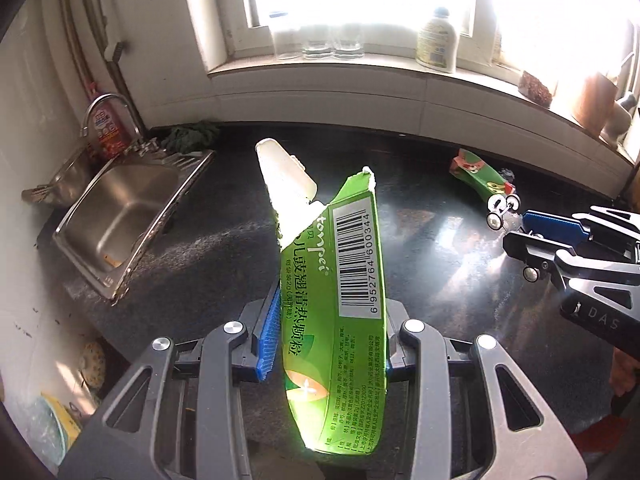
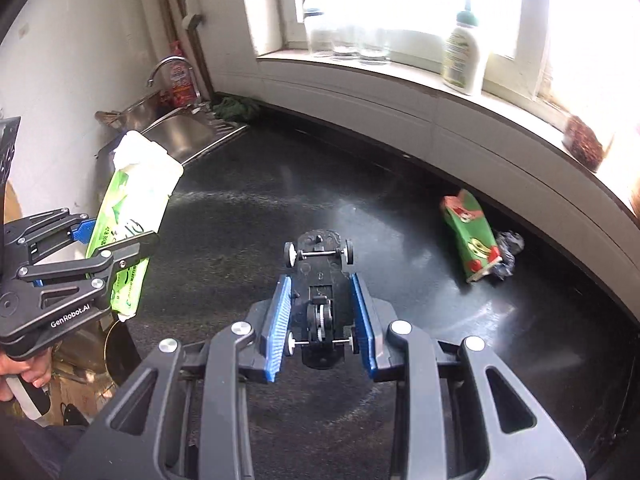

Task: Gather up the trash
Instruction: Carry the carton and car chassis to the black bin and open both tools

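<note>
Taking the dark countertop as the landmark, both grippers hang above its near part with their loads lifted clear of it, while the steel sink is let into its far left corner. The left gripper pinches a torn green carton between its blue pads near the carton's lower end; the carton's long axis runs straight out along the fingers, its ripped white end pointing toward the window side of the countertop. The right gripper is clamped on a small black toy-car chassis, wheels up, its length also in line with the fingers, the front axle jutting past the pad tips. One piece of trash is not yet picked up: a green-and-red carton lying flat at the countertop's far right edge, beside a crumpled grey scrap, its long axis running roughly away from the viewer. It lies ahead and to the right of the right gripper, so that hand looks nearer, though both are full. Only the right wrist view shows the scrap clearly and the left gripper's outer side; only the left wrist view shows the carton's barcode face.
</note>
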Demonstrator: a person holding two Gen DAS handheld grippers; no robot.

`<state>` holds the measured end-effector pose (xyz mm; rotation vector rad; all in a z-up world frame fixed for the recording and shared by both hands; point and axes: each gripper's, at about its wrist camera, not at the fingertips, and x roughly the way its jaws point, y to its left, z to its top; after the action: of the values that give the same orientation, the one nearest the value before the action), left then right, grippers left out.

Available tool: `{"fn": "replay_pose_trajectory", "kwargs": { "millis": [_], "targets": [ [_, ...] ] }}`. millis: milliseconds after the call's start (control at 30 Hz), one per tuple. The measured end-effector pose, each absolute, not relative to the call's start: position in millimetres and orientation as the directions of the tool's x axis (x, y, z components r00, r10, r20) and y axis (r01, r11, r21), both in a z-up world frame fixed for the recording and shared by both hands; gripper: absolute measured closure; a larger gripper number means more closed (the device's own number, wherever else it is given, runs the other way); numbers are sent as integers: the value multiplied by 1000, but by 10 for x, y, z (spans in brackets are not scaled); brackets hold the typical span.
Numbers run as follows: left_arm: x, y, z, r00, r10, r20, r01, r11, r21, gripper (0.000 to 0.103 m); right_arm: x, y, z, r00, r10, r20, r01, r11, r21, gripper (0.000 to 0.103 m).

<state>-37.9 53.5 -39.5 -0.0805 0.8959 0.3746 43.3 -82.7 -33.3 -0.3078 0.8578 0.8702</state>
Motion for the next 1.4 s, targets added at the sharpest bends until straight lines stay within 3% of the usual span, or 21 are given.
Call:
{"fn": "replay_pose_trajectory", "kwargs": {
  "millis": [367, 667, 1000, 1400],
  "targets": [
    [-2012, 1719, -561, 323, 492, -808, -742, 662, 106, 65, -968, 964, -350, -11, 641, -768, -982, 140, 131, 72],
    [-3305, 2155, -930, 149, 502, -852, -898, 430, 97, 65, -2221, 1961, -744, -249, 549, -798, -968, -168, 186, 72],
    [-4041, 2457, -1645, 100, 434, -895, -936, 346, 63, 65, -2942, 2577, -1482, -298, 435, -850, -948, -242, 209, 72],
    [-4092, 2724, -2306, 137, 368, -920, -925, 381, 14, 65, -3053, 2902, -2168, -250, 337, -908, -960, -212, 185, 72]
  ]
}}
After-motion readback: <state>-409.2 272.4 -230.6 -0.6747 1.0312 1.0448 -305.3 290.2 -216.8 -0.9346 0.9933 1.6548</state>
